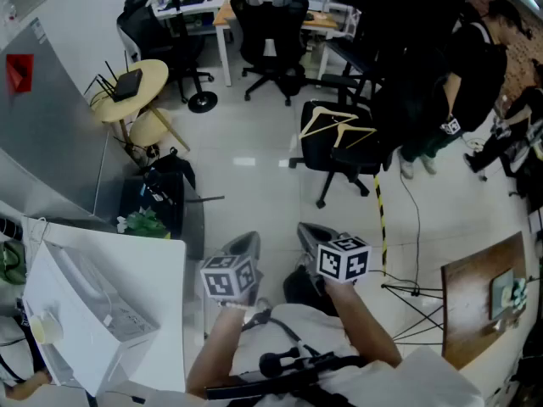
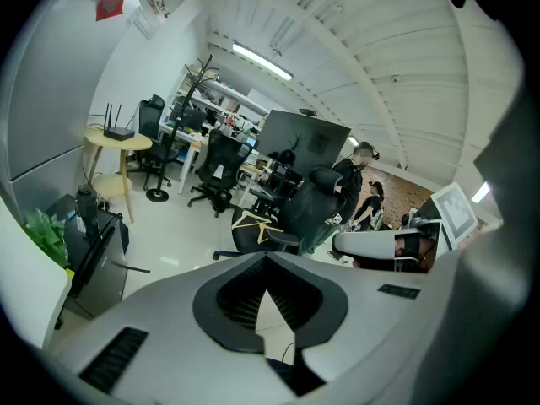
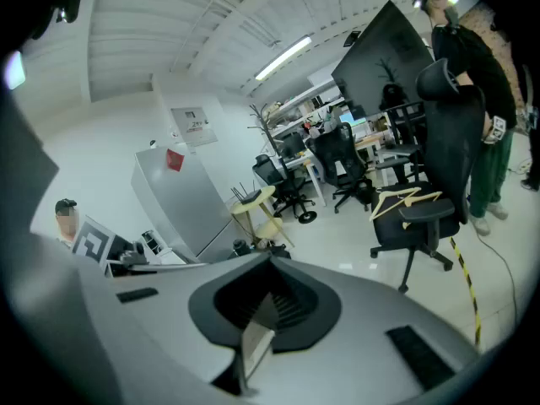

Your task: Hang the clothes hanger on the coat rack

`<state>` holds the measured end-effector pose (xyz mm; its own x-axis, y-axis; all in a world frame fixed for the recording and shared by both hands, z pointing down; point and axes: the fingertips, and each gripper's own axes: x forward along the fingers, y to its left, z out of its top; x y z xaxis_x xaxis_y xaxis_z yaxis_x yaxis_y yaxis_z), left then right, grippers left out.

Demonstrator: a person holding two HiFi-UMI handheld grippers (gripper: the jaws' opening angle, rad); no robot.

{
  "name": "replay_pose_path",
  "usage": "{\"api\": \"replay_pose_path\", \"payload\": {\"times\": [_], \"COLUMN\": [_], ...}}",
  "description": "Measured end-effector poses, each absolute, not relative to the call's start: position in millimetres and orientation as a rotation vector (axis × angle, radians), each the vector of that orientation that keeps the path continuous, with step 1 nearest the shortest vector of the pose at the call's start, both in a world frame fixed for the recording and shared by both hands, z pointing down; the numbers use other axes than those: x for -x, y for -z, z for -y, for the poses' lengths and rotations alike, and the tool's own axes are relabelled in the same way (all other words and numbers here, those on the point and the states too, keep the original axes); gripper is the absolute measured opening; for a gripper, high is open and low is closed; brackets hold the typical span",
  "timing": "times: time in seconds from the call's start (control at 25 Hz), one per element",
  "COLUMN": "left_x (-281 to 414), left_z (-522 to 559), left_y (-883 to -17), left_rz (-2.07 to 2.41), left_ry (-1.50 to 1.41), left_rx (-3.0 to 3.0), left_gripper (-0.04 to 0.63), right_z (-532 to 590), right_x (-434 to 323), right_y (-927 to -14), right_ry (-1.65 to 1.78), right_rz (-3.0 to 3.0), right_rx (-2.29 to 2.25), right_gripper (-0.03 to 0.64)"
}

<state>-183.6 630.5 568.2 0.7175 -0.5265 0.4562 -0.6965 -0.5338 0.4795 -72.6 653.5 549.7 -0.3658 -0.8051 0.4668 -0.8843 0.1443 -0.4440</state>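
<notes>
While bare floor (image 1: 254, 176) stretched ahead, a white table (image 1: 144, 261) edged it near left. The left gripper (image 1: 246, 242) and right gripper (image 1: 307, 231) had jaws together, holding nothing. The hanger (image 1: 337, 125) lay on the far chair (image 1: 339, 158), well apart from both.

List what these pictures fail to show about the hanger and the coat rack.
- Hanger: it lies on a chair, but it is too small in every view to tell which way its hook points.
- Coat rack: its foot is hidden behind desks and chairs in both gripper views.
- Coat rack, head view: cannot be picked out among the clutter at the top edge.
</notes>
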Motion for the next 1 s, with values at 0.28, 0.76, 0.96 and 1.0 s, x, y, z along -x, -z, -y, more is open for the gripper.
{"api": "replay_pose_path", "payload": {"times": [0.28,0.76,0.96,1.0], "left_x": [167,115,80,72], "left_z": [-587,-482,-439,-432], "left_y": [-574,-575,-576,-576], "left_rz": [0.920,0.931,0.925,0.924], "left_ry": [-0.357,-0.379,-0.408,-0.410], "left_rx": [-2.280,-2.274,-2.273,-2.272], "left_gripper": [-0.009,-0.009,-0.009,-0.009], "right_z": [-606,-500,-462,-455], "right_x": [56,2,-31,-39], "right_y": [-558,-561,-563,-564], "right_ry": [-1.045,-1.075,-1.096,-1.101], "right_rz": [2.283,2.293,2.281,2.278], "right_rx": [-1.704,-1.700,-1.716,-1.715], "right_gripper": [0.011,0.011,0.011,0.011]}}
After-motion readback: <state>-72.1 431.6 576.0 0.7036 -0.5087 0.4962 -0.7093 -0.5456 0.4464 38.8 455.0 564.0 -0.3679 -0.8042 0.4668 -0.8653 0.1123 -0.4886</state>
